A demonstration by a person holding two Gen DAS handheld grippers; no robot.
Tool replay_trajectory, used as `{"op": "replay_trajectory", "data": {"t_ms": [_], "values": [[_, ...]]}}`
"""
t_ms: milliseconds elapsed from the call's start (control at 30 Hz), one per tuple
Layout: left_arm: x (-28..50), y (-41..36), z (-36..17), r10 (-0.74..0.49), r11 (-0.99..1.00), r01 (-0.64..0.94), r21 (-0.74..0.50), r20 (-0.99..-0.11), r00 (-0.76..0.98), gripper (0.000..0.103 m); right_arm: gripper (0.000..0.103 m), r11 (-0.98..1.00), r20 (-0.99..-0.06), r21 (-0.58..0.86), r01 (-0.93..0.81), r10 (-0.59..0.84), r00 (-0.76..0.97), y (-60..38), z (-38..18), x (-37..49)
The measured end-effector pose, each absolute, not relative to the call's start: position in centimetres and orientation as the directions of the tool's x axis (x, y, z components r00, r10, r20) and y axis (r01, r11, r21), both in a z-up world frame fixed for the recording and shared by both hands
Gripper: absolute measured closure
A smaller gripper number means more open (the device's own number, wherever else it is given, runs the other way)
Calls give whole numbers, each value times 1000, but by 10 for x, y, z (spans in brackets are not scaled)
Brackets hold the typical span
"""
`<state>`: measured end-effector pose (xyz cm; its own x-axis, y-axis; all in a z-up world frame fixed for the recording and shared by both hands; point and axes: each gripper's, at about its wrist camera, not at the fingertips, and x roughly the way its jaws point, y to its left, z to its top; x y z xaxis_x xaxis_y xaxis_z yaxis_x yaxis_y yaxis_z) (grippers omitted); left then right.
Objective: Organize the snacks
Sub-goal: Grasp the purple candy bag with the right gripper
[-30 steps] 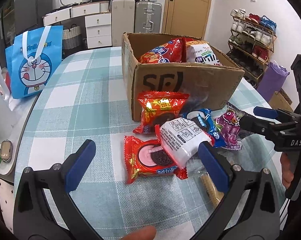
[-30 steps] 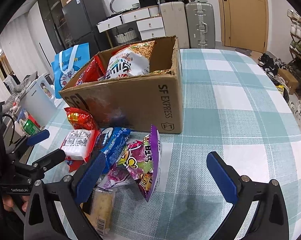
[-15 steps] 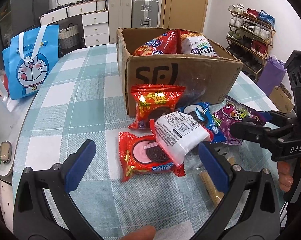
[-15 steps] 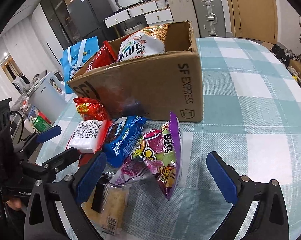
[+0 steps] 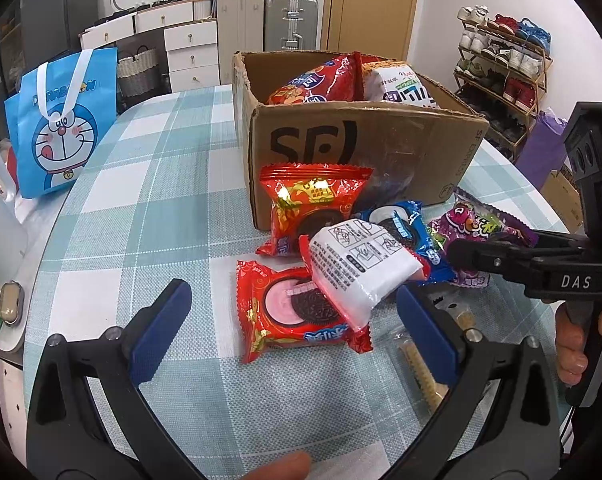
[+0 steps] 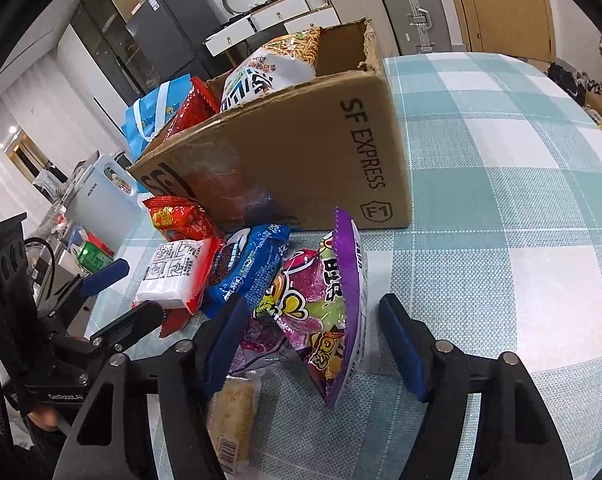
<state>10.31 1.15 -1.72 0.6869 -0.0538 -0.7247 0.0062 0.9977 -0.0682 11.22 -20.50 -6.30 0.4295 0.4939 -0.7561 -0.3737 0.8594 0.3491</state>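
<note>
While the right gripper (image 6: 313, 344) closes its jaws around the purple candy bag (image 6: 325, 304), its blue pads (image 6: 401, 344) do not yet press the bag, which stands on edge on the checked tablecloth (image 6: 501, 200) just near the cardboard box (image 6: 301, 152). Left of the bag lie a blue Oreo pack (image 6: 249, 268), a white-backed packet (image 6: 173, 276) and a red packet (image 6: 177, 220); a cracker pack (image 6: 233, 416) lies nearest. Inside the box are a red chip bag (image 5: 317, 84) and a white noodle-snack bag (image 5: 401, 86). The left gripper (image 5: 293, 328) hangs released over a red Oreo pack (image 5: 293, 316), not touching it.
</note>
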Motion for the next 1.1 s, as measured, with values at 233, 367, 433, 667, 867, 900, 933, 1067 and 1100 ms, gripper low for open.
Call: {"op": "replay_trajectory", "data": {"t_ms": [233,367,433,667,867,900,933,1067,1100], "values": [[103,11,-17,-53,998,5,-69,-725,687,1,52,858,-738,356,-369,501,453,-207,-61,109],[103,12,-17,-54,998,6,-69,-723,688,1,55,865,-724,347,-362,493,482,-210,-56,107],[104,12,-18,-55,998,6,-70,-722,689,1,57,869,-712,338,-362,487,505,-213,-52,106],[103,13,-17,-58,997,5,-75,-721,691,1,58,872,-669,327,-365,487,562,-219,-35,102],[102,18,-14,-68,996,8,-87,-713,698,1,58,837,-600,364,-409,546,584,-227,-21,95],[102,19,-14,-68,996,9,-86,-710,701,1,58,837,-597,359,-413,547,588,-227,-19,94],[102,19,-14,-65,997,9,-83,-710,701,1,58,834,-593,361,-416,550,588,-226,-18,93],[103,22,-15,-63,996,4,-84,-720,691,1,58,827,-583,369,-425,562,587,-225,-15,91],[104,23,-15,-66,996,5,-86,-722,688,1,58,827,-582,367,-427,562,588,-225,-14,90]]}}
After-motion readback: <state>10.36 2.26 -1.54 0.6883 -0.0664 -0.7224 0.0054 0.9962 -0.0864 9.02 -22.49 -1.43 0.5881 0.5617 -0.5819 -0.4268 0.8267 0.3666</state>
